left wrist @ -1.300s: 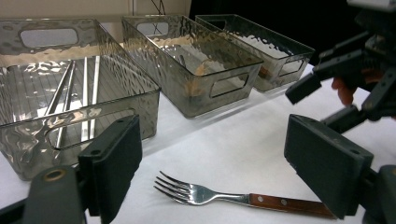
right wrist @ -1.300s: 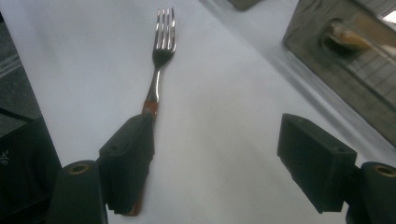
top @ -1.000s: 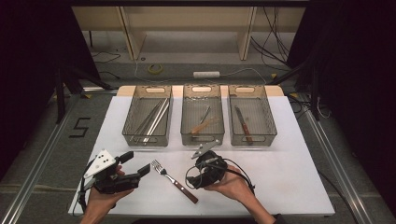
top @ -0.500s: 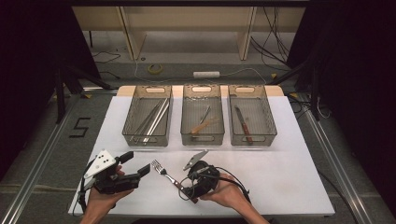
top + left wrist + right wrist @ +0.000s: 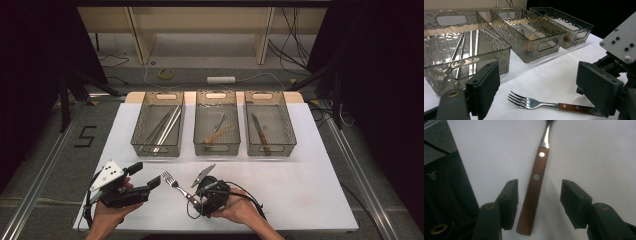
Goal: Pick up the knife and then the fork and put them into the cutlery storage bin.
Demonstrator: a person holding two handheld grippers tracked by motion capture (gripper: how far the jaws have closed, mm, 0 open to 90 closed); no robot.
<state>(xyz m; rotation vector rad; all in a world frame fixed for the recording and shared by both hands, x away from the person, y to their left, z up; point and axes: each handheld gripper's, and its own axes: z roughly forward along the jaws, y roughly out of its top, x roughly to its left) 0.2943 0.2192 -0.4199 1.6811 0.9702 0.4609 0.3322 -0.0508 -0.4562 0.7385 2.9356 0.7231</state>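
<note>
Fork (image 5: 534,192) lies unmarked between right tool's (image 5: 539,203) closing, not yet gripping jaws.

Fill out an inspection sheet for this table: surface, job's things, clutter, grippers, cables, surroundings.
Surface: white table, flat, no spills seen.
Job's things: fork with wooden handle lies flat near the front edge, tines toward the bins.
Clutter: three clear bins in a row; left bin holds long metal utensils, middle bin a wooden-handled piece, right bin a knife.
Grippers: right gripper straddles the fork handle, jaws have just been closing, pads not yet touching it. Left gripper open, beside the fork tines, holding nothing.
Cables: black cable loops from the right gripper over the table; more cables lie on the floor behind.
Surroundings: dark curtains at both sides, floor mark "5" at left.
</note>
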